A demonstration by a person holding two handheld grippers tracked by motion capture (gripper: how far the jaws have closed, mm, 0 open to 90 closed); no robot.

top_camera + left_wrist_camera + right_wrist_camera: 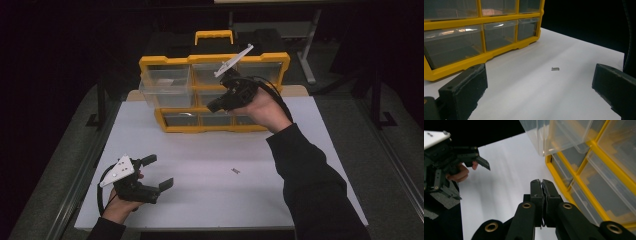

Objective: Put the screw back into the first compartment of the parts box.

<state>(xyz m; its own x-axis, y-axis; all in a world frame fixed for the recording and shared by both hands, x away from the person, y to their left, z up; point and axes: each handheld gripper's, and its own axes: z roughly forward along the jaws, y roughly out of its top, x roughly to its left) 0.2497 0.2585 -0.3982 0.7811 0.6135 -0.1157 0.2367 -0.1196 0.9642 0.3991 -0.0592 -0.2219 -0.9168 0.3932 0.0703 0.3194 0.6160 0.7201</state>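
— Where are we standing with the yellow drawer cabinet (215,92)?

— We are holding the right gripper (216,106) up in front of its middle row, jaws pressed together. Something thin may be pinched between the pads in the right gripper view, but we cannot tell what. The top-left clear drawer (165,85) is sticking out of the cabinet, open and waiting.

— And what is left?

— One small metal screw (235,171) is lying on the white table (200,200), well in front of the cabinet, untouched. We are judging that it is yet to go into the drawer, and the drawer is yet to be pushed shut.

— The other hand?

— We are resting the left gripper (161,171) on the table, in front of the cabinet and left of the screw, jaws spread wide, holding nothing.

— Counts?

— One cabinet, one drawer pulled out, one loose screw, two grippers.
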